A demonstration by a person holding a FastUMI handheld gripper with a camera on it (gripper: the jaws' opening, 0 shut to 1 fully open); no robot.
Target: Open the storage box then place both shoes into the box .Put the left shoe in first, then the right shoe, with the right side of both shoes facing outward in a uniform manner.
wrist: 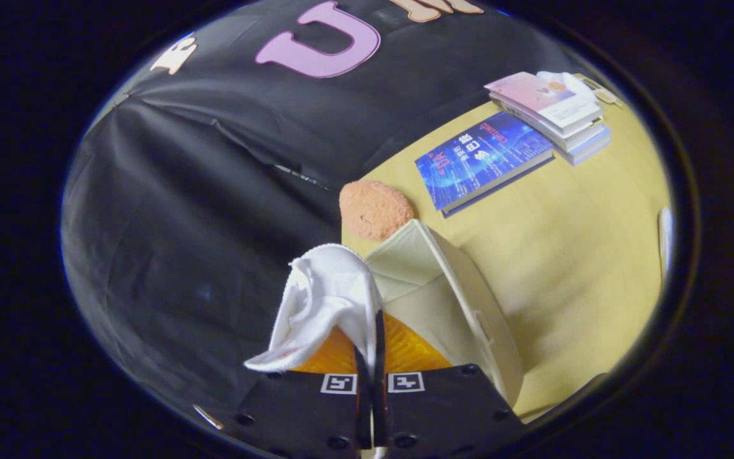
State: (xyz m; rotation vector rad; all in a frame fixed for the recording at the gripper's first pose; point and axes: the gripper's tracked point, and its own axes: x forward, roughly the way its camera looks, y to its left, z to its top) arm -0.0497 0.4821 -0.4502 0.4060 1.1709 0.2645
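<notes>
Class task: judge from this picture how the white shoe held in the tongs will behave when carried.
The white shoe looks soft: its mesh upper folds where the tongs pinch it. It probably sags and swings. It seems light, hanging from a thin pinch above the box.

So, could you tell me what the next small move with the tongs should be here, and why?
Probably carry the white shoe a little further over the storage box and lower it in. The tongs look closed on the shoe's fabric, holding it up just ahead of them, with the beige box right beside it on the yellow table. Whether the box is fully open is hard to tell.
</notes>
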